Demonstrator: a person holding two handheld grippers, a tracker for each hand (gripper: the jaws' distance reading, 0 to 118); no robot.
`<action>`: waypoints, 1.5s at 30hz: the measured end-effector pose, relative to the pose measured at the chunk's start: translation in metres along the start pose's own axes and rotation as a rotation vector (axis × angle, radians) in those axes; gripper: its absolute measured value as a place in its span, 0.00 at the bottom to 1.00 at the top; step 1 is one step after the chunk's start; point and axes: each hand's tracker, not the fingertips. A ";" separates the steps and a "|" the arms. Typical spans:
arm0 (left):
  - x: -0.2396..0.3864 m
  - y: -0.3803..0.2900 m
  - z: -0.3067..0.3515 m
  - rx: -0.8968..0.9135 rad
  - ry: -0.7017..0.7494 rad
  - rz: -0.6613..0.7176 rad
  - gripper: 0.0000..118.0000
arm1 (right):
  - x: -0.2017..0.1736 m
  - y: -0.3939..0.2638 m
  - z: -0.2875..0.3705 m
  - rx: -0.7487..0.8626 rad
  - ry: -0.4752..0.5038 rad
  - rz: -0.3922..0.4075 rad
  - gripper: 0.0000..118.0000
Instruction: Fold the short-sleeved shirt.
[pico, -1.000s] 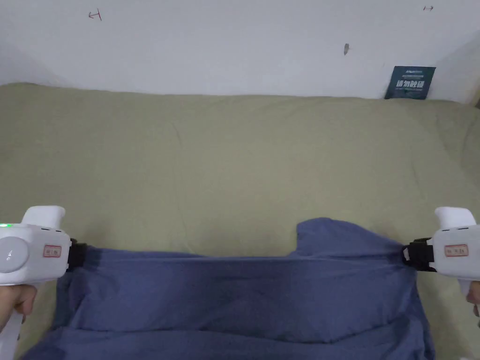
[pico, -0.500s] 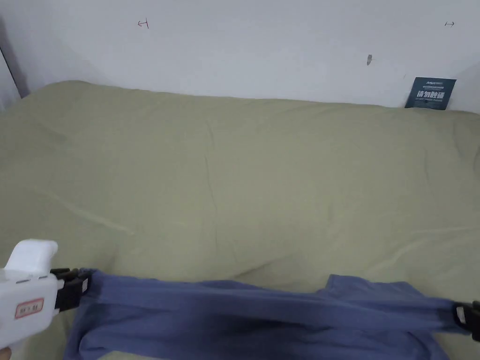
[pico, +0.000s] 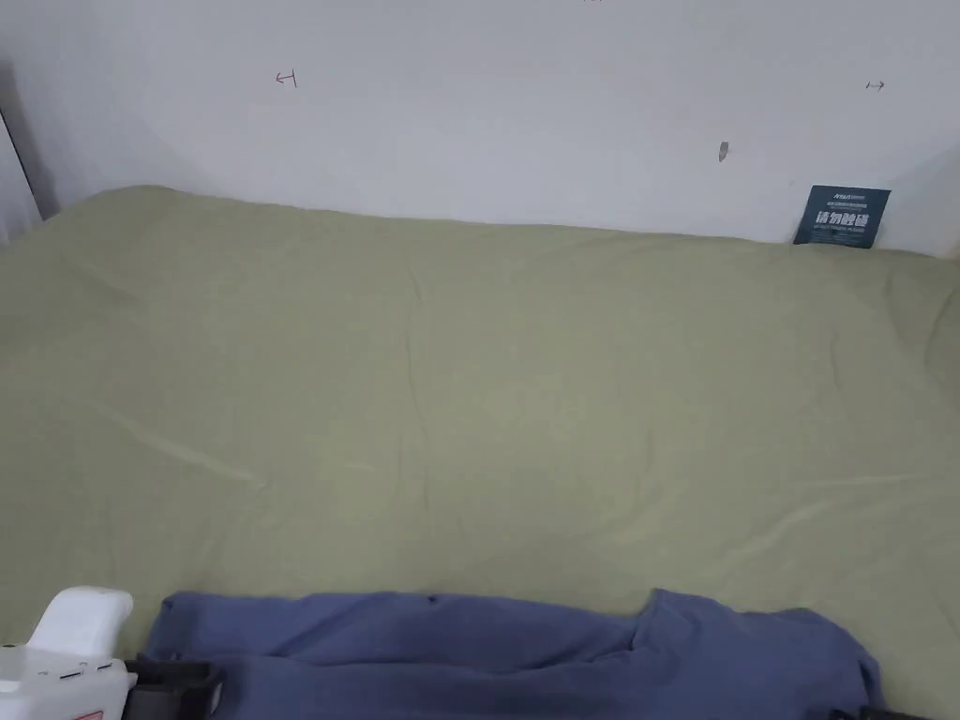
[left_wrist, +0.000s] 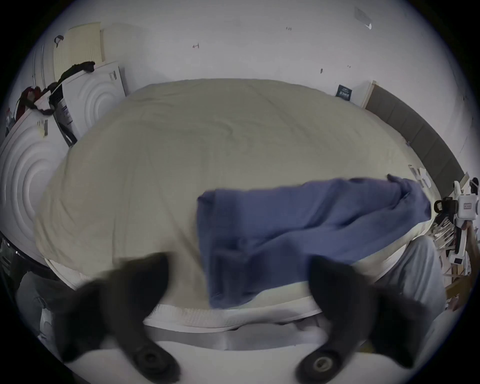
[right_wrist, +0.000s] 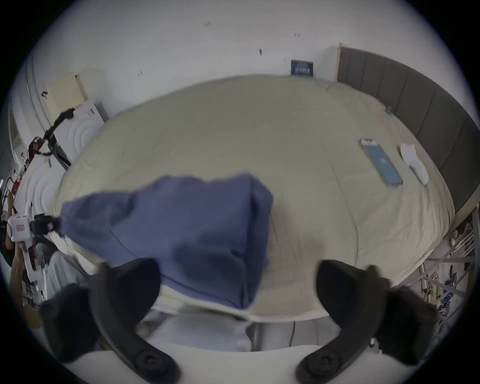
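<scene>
Shirt (pico: 506, 652): blue, short-sleeved, lying along the near edge of the green bed sheet (pico: 487, 394), with its lower part draped over the mattress edge in both gripper views

Left gripper (left_wrist: 237, 279): jaws spread wide apart in its own view, nothing between them; the shirt's left edge lies just beyond and between the fingertips, not touching them. In the head view the gripper sits at the bottom left corner, its black fingers (pico: 173, 689) right at the shirt's left end; contact there cannot be judged

Right gripper (right_wrist: 237, 282): jaws likewise wide apart and empty; the shirt's folded right edge lies ahead of the left fingertip (right_wrist: 135, 280) and over the gap

Beyond the right gripper's right fingertip, well apart on the sheet, lie a flat blue box (right_wrist: 381, 162) and a white item (right_wrist: 414, 163)

Dark card (pico: 842, 217) leans against the wall at the far side of the bed
</scene>
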 end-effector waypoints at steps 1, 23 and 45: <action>0.009 0.011 0.013 0.066 -0.022 0.022 0.99 | -0.011 0.012 0.009 0.069 -0.002 -0.001 0.99; 0.089 0.071 0.104 0.707 0.100 -0.003 0.00 | -0.158 0.057 0.082 0.692 -0.087 0.115 0.01; -0.127 0.031 -0.078 -0.230 -0.553 0.464 0.97 | -0.170 0.015 0.050 0.473 -0.133 0.113 0.01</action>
